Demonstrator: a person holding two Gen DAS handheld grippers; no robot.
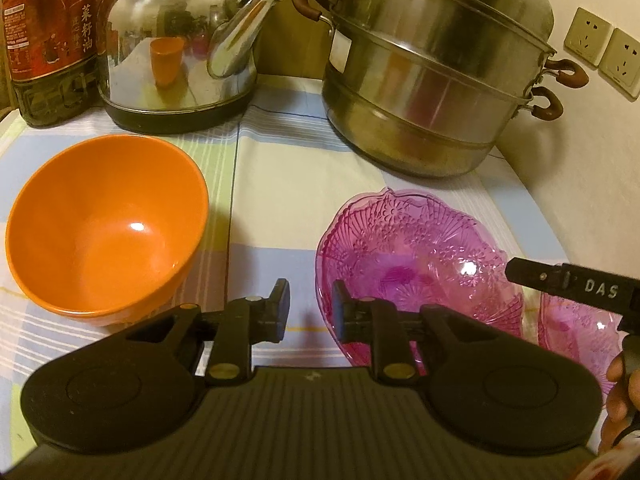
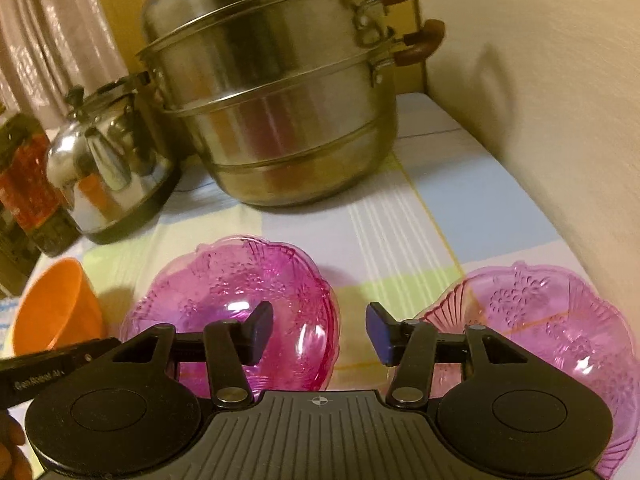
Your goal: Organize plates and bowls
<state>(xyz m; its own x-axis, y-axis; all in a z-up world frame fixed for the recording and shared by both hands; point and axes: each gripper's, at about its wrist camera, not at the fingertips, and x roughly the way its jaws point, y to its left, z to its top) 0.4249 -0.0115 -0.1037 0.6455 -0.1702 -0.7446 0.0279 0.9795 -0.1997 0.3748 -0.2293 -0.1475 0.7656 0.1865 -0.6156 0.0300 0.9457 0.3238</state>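
Note:
An orange bowl [image 1: 106, 224] stands upright on the left of the checked cloth; its edge shows in the right wrist view [image 2: 56, 306]. A pink glass bowl [image 1: 416, 260] sits in the middle, also in the right wrist view [image 2: 240, 300]. A second pink glass bowl [image 2: 540, 340] sits to its right, partly seen in the left wrist view [image 1: 576, 332]. My left gripper [image 1: 310, 308] is open and empty, between the orange bowl and the middle pink bowl. My right gripper [image 2: 320, 332] is open and empty, over the gap between the two pink bowls.
A steel steamer pot [image 1: 432, 64] stands at the back right, a steel kettle [image 1: 180, 44] at the back middle and an oil bottle [image 1: 48, 36] at the back left. A wall with sockets [image 1: 604, 48] bounds the right side.

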